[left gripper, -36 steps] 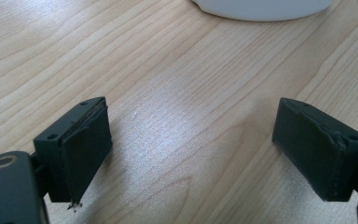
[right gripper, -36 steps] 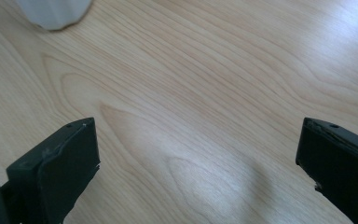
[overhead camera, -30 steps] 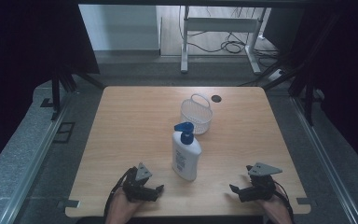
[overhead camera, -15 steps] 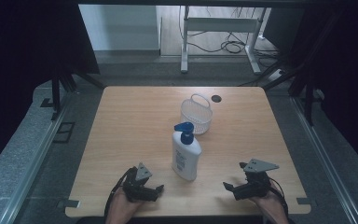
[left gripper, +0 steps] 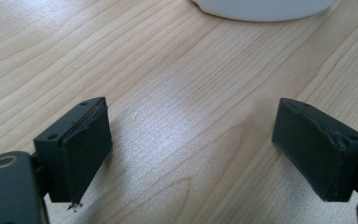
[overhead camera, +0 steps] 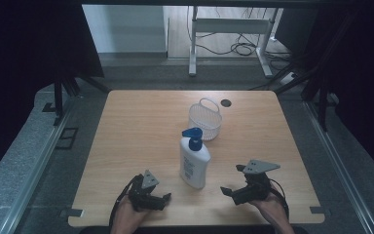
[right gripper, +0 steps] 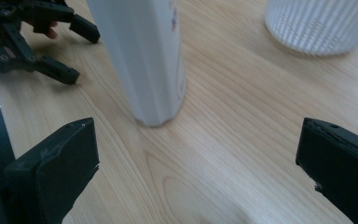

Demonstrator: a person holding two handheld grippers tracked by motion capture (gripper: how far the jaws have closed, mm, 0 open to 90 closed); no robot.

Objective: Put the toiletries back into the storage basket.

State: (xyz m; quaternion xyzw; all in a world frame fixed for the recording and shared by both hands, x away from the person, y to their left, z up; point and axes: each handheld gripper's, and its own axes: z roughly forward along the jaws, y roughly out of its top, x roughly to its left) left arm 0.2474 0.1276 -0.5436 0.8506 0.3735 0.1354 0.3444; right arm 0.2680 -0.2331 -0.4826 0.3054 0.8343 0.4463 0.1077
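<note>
Wooden surface (overhead camera: 141, 126), light-grained, stands in a dim room with a white frame and cables on the floor beyond. High view: a white pump bottle (overhead camera: 194, 163) with a blue top stands upright near the front, a white ribbed basket (overhead camera: 205, 120) just behind it — close, contact not determinable. The left gripper (overhead camera: 163, 200) rests low at the front edge, left of the bottle; the right gripper (overhead camera: 227, 191) sits right of it, pointing toward it. Left gripper view: fingers (left gripper: 81, 149) spread wide, nothing between them, the bottle's base at the top edge. Right gripper view: fingers (right gripper: 58, 163) wide apart and empty, the bottle ahead, the basket beyond. Assessment: nothing is grasped — the bottle remains untouched, and any pick-up or placement into the basket is still to do.
</note>
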